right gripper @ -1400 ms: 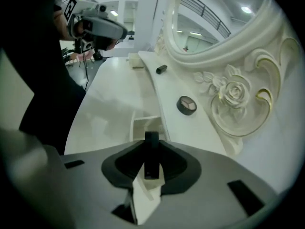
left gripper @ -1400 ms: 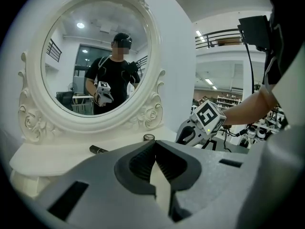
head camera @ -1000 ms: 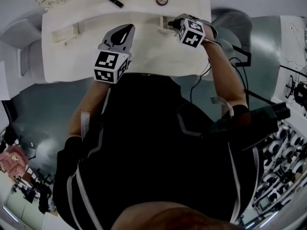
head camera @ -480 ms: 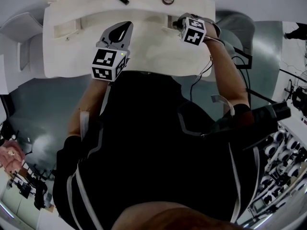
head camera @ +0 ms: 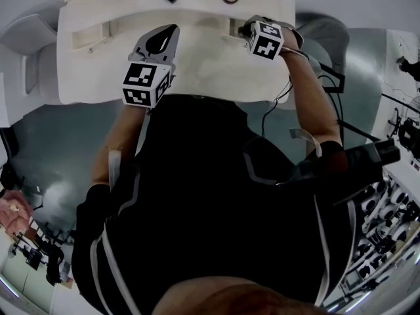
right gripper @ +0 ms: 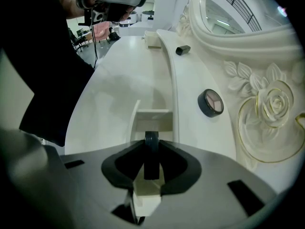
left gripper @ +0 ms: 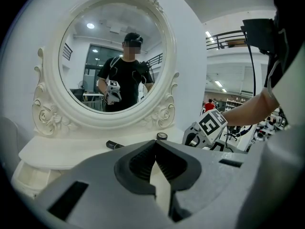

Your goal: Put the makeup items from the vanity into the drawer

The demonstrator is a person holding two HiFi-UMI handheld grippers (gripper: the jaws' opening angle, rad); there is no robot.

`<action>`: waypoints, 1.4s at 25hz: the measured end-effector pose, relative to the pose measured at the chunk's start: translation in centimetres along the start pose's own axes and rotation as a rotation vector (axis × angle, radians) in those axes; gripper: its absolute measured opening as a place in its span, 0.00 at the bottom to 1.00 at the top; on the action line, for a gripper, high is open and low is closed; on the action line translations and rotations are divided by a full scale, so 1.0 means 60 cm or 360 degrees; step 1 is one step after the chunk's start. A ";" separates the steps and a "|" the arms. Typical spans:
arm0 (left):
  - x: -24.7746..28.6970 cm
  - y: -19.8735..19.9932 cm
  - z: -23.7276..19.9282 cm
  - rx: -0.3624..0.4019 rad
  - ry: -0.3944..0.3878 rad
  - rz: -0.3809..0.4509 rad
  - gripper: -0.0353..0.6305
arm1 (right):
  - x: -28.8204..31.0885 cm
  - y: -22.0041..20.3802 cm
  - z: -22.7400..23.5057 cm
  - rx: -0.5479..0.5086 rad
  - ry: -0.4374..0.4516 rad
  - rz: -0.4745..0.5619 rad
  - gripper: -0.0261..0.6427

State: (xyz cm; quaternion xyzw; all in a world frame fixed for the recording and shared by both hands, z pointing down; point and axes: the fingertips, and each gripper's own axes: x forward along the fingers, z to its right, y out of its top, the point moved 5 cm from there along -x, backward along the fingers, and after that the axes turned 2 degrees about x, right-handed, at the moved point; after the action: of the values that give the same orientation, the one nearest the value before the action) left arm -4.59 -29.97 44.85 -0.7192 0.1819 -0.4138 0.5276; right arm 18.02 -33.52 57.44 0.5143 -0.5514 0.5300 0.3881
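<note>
Pads [right gripper: 129, 162] of the right gripper [right gripper: 151, 150] pinch a thin dark round case [right gripper: 151, 138] between them. The case is held on edge, so only its rim faces the camera, and its upper part sticks out past the fingertips. This gripper points steeply down at the white vanity [right gripper: 119, 89]. Directly beyond the case lies the small open drawer [right gripper: 152, 119] set into the vanity's top, its pale walls showing on either side of the case. Whether the case is already down inside the drawer or just over it cannot be told. In the head view the right gripper's marker cube sits at the drawer's right edge.

On the raised shelf behind the drawer rests a round eyeshadow compact [right gripper: 210, 102], its top showing pale quarters of colour, near the carved rose of the mirror frame [right gripper: 271, 104]. Further along the same shelf a black lipstick tube [right gripper: 183, 50] lies on its side, well apart from the compact.

The left gripper [left gripper: 155, 146] hovers over the front of the vanity, to the left of the drawer and well apart from it. Its jaw tips meet, with nothing between them, and it faces the oval mirror [left gripper: 114, 56].
</note>
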 end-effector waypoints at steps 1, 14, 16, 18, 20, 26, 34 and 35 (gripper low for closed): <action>0.000 0.000 -0.001 -0.0003 0.0003 -0.0004 0.06 | 0.000 0.000 0.001 0.0011 0.0005 0.0003 0.19; 0.000 -0.007 0.013 0.0014 -0.0019 -0.0017 0.06 | 0.000 -0.012 -0.004 0.0111 0.0023 0.0069 0.18; -0.001 -0.007 0.011 0.0012 -0.0012 -0.0019 0.06 | -0.001 -0.013 -0.003 0.0131 0.0033 0.0080 0.18; -0.004 -0.008 0.011 0.0009 -0.0012 -0.0020 0.06 | -0.002 -0.015 -0.003 0.0144 0.0037 0.0084 0.18; -0.006 -0.009 0.012 0.0008 -0.0013 -0.0021 0.06 | -0.001 -0.016 -0.002 0.0153 0.0043 0.0088 0.18; -0.008 -0.014 0.012 0.0001 -0.0019 -0.0019 0.06 | 0.002 -0.013 0.000 0.0121 0.0065 0.0078 0.18; -0.009 -0.011 0.014 0.0013 -0.0035 -0.0010 0.06 | 0.009 -0.004 0.002 0.0167 0.0058 0.0014 0.18; -0.009 -0.010 0.013 0.0014 -0.0034 -0.0007 0.06 | 0.009 -0.002 0.004 0.0187 0.0053 0.0011 0.18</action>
State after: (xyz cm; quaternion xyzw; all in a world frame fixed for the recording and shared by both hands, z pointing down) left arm -4.40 -28.92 45.10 -0.7217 0.1729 -0.4080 0.5318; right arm 18.06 -33.81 57.94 0.5253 -0.5146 0.5713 0.3644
